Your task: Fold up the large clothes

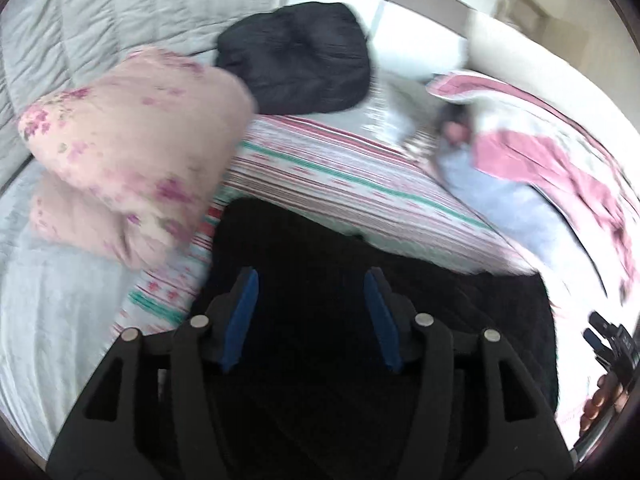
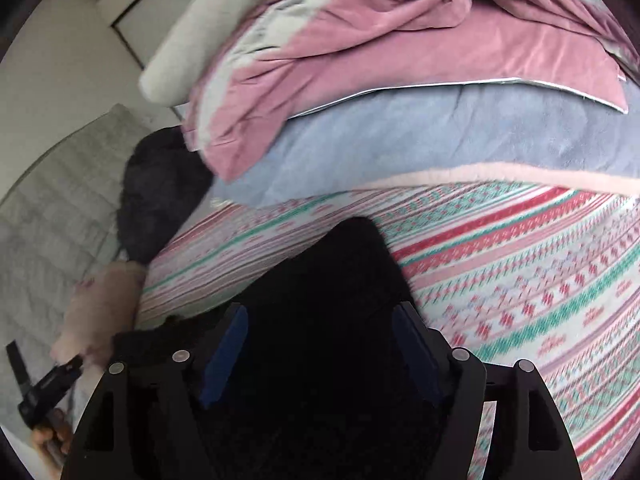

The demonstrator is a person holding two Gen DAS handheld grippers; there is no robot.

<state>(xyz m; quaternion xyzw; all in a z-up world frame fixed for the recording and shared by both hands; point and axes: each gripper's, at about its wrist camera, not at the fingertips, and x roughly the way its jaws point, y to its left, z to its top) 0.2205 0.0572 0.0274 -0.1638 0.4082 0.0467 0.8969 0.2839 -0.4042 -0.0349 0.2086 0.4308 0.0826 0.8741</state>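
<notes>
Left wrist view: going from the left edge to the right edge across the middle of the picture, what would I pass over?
Grey quilted bedding → pink floral folded quilt → striped red-and-green patterned blanket → pale blue fleece blanket → crumpled pink-and-white cloth.

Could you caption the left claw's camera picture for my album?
Open left claw over a black fuzzy garment on the striped patterned bedspread, beside a rolled pink floral quilt.

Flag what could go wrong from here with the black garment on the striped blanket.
Both tongs, left and right, are open above the black garment: a grab may also pinch the striped blanket beneath. The pink floral bundle crowds its left side and could get dragged along.
</notes>
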